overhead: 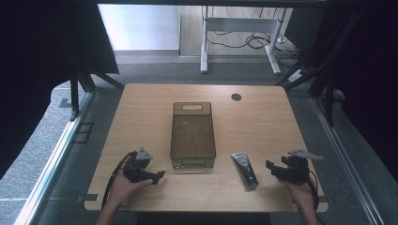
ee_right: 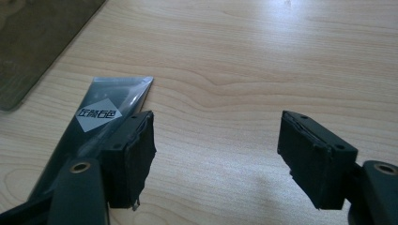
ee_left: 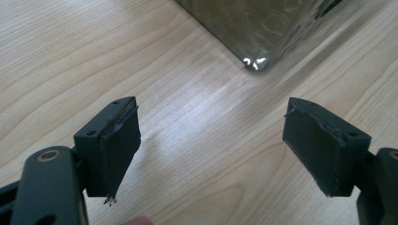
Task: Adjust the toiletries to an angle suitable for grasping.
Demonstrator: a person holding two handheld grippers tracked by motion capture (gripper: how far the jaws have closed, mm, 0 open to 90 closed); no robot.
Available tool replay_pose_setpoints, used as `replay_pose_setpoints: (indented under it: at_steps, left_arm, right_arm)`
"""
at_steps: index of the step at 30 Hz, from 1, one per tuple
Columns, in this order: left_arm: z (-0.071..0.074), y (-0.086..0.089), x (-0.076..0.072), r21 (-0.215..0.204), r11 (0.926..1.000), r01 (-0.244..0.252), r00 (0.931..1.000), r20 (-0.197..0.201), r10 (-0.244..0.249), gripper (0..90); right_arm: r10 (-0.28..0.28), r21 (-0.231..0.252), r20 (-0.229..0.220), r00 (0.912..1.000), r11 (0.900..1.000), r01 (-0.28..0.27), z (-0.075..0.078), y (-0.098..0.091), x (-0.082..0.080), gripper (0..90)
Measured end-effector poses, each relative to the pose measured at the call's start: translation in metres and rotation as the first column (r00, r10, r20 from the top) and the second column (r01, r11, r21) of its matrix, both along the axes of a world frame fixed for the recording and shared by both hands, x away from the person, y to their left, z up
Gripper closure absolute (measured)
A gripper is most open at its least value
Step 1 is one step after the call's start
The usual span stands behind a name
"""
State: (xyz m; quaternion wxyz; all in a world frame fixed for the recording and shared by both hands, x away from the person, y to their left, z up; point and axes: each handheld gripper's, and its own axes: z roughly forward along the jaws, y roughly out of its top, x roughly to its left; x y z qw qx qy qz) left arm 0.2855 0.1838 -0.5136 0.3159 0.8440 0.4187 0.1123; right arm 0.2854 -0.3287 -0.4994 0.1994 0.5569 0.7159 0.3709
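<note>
Wooden table [overhead: 263, 117], left gripper [overhead: 149, 177] and right gripper [overhead: 274, 169] both wide open, empty, beside dark tube [overhead: 245, 168].

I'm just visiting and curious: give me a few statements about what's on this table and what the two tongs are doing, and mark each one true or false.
1. The dark tube lies flat on the table. True.
2. The tube is inside the brown see-through bin. False: it lies on the wood beside the bin, toward the right tongs.
3. The right tongs are open with nothing between them. True.
4. The left tongs are clamped on the bin's corner. False: they are open, with the corner ahead of them.
5. The bin holds several bottles. False: it looks empty.
</note>
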Motion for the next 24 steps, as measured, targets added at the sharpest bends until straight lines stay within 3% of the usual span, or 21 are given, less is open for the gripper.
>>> replay_pose_setpoints:
  at_steps: [4,15,24]
  left_arm:
    - [-0.0006,0.0008,0.0011,0.004,1.0000,-0.004,1.0000,0.000,0.004,19.8]
    - [0.0034,0.0009,-0.0002,0.006,1.0000,0.006,0.9999,0.011,-0.006,19.8]
    - [0.0047,0.0007,-0.0009,0.004,1.0000,0.001,0.9997,0.023,-0.001,20.5]
  right_arm:
    - [0.008,-0.019,-0.005,1.0000,0.9998,-0.008,-0.0008,0.0002,-0.0004,35.0]
    - [0.023,-0.003,-0.016,0.9996,0.9997,-0.023,0.0017,-0.0009,-0.0034,48.6]
    - [0.072,-0.010,-0.030,0.9969,0.9973,-0.073,0.0001,0.0024,-0.0012,51.0]
